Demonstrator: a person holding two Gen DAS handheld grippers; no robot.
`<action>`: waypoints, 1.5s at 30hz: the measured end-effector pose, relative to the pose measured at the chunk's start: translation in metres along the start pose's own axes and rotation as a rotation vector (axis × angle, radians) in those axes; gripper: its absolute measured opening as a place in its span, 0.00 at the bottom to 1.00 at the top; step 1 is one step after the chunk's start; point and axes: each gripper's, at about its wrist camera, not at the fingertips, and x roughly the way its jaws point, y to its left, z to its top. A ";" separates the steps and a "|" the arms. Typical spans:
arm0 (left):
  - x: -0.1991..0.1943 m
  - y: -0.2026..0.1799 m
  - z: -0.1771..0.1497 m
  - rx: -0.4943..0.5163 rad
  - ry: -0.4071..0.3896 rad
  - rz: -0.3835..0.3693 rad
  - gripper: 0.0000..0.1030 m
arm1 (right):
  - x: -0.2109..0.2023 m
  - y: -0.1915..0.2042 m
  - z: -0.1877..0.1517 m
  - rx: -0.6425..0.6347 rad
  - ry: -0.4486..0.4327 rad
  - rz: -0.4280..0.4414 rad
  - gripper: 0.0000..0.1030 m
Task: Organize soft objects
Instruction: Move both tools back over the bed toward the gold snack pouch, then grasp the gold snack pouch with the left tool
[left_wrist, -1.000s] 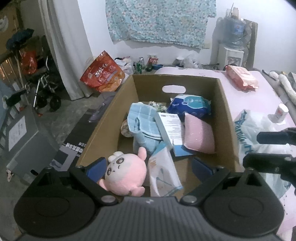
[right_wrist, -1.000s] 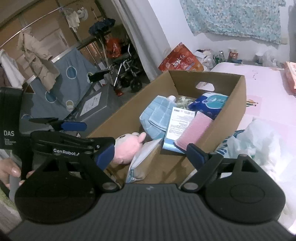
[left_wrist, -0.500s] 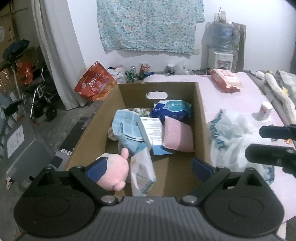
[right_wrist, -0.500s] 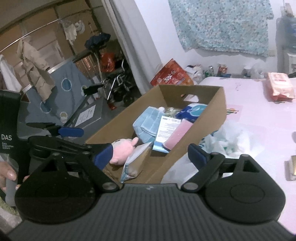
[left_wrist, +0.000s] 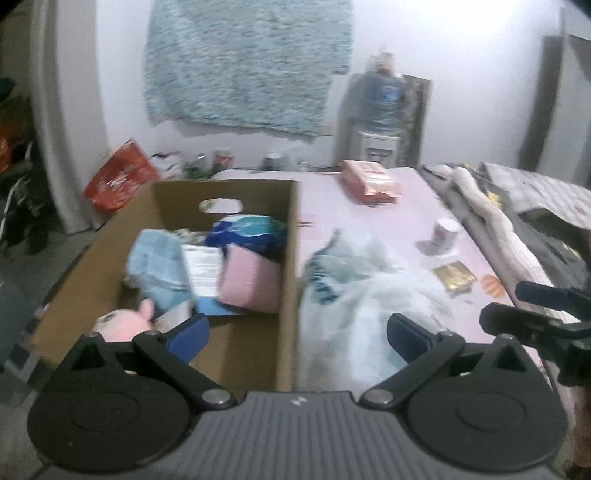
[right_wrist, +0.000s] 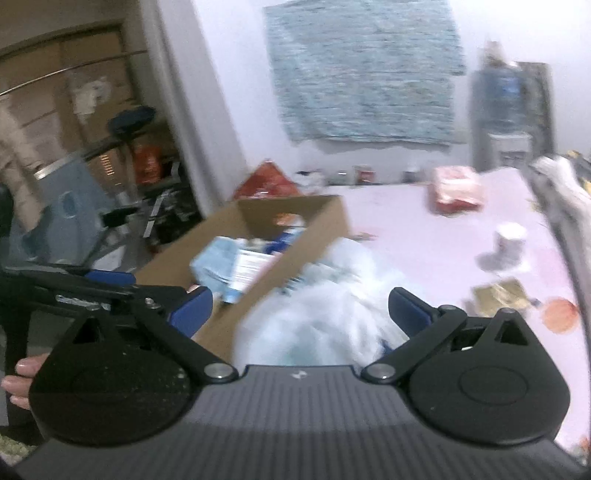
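You are lining up on the crumpled white plastic bag, which is lying on the pink surface right against the outer wall of the cardboard box. Your right gripper is empty and its jaws are opening, nothing pressed between them yet, with the bag just ahead. Your left gripper is standing wide and empty too, straddling the box wall. Inside the box, the pink plush, blue towel and pink pad are already sitting. Judging by this, the bag is next: you are needing to bring the right jaws down around a bunched fold before closing.
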 end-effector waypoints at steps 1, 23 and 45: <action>0.002 -0.005 -0.001 0.014 -0.002 -0.009 1.00 | -0.004 -0.007 -0.005 0.019 -0.002 -0.015 0.99; 0.070 -0.097 0.022 0.157 0.010 -0.199 0.99 | 0.023 -0.145 -0.032 0.296 -0.014 -0.199 0.99; 0.230 -0.250 0.087 0.636 0.304 -0.281 0.93 | 0.095 -0.221 -0.051 0.370 0.020 -0.185 0.39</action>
